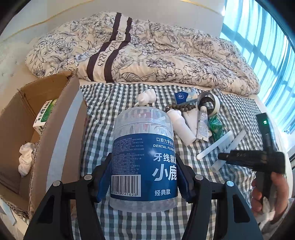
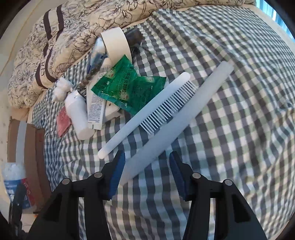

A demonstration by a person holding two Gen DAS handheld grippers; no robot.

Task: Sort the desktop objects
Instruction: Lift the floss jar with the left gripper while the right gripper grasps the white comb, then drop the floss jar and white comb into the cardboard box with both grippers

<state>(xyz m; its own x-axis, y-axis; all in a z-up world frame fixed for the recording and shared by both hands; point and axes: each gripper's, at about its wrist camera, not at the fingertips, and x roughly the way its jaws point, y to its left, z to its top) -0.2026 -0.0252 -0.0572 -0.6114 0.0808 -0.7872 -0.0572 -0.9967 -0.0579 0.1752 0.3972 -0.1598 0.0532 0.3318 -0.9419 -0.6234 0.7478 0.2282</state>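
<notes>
Two claws, my left gripper (image 1: 142, 177) clenched on floss jar (image 1: 143, 157), cardboard box (image 1: 60, 118) edge left, my right gripper (image 2: 145, 173) released astride comb cover (image 2: 175, 121), open checked sheet (image 2: 239, 110) right.

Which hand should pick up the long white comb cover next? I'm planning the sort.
Right. The right gripper has open jaws straddling the comb cover, while the left gripper is shut on the dental floss jar.

Daylight from a tall window (image 1: 258, 37) falls across a bed (image 1: 239, 114) with checked sheet and floral quilt (image 1: 166, 55) below a pale wall (image 1: 166, 11).
</notes>
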